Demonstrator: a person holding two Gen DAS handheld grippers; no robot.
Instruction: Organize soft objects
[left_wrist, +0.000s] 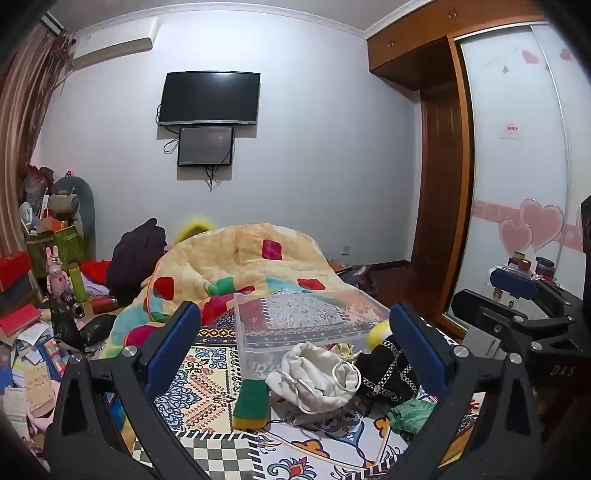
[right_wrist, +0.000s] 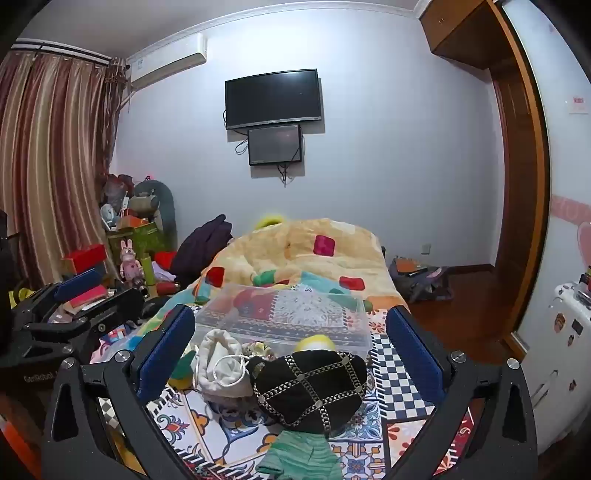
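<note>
Two grippers hover over a bed spread with a boldly patterned sheet (left_wrist: 207, 373), and we count one clear plastic box (left_wrist: 295, 325), rectangular, hard-sided and see-through, lying on it beyond a small heap of soft things. We hold the left gripper (left_wrist: 295, 354) and the right gripper (right_wrist: 291, 354) with their blue-padded fingers spread wide, nothing between them. In the heap, just in front of the box, we make out one cream cloth pouch (left_wrist: 317, 373) with a drawstring, slumped and wrinkled; one black quilted bag (right_wrist: 310, 387) crossed by metallic chain trim and round studs; one green knitted piece with a yellow edge (left_wrist: 253, 404); one crumpled green cloth (right_wrist: 303, 458); and one fuzzy yellow ball (right_wrist: 316, 343) (half hidden behind the black bag, against the box wall). The pouch and the black bag touch. Beyond the box rises one fluffy yellow blanket (left_wrist: 251, 254) dotted with red and green squares. Two dark screens (left_wrist: 208, 98) hang on the wall, one below the other.
</note>
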